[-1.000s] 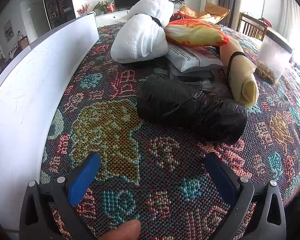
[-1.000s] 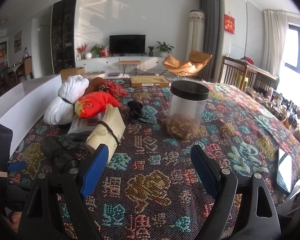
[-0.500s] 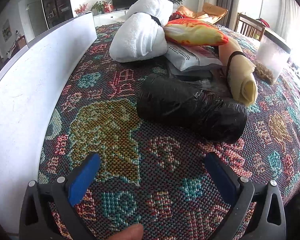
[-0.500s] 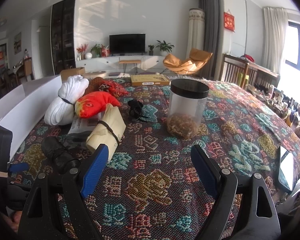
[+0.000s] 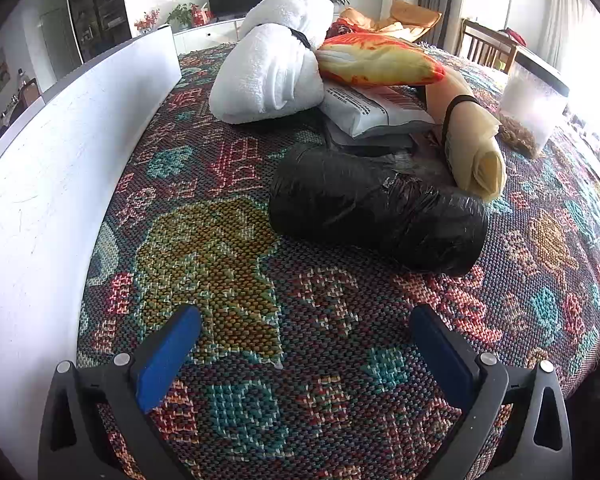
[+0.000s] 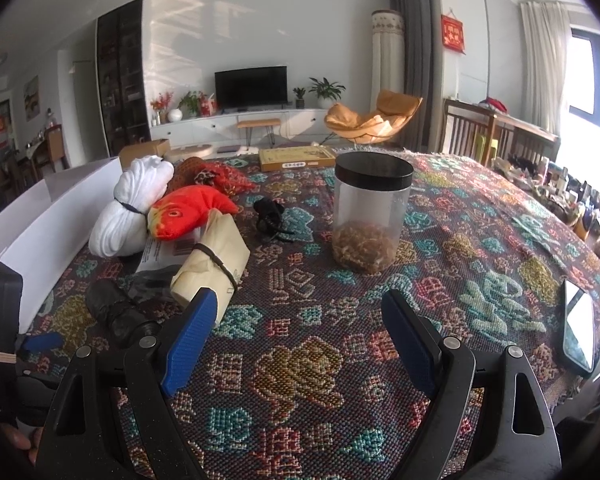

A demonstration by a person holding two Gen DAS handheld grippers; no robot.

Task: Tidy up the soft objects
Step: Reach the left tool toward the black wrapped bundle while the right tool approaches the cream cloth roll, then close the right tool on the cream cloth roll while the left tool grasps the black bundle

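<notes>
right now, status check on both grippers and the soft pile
Left gripper open, empty, low over cloth. Right gripper open, empty. Black wrapped roll nearest the left jaws, untouched; white towel bundle and fish plush behind. Jar stands clear, right.

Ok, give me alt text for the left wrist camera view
The open left gripper hovers over a patterned tablecloth, facing a black wrapped bundle. Behind it lie a rolled white towel, a fish plush and a tan banded roll; a white box wall runs along the left.
</notes>
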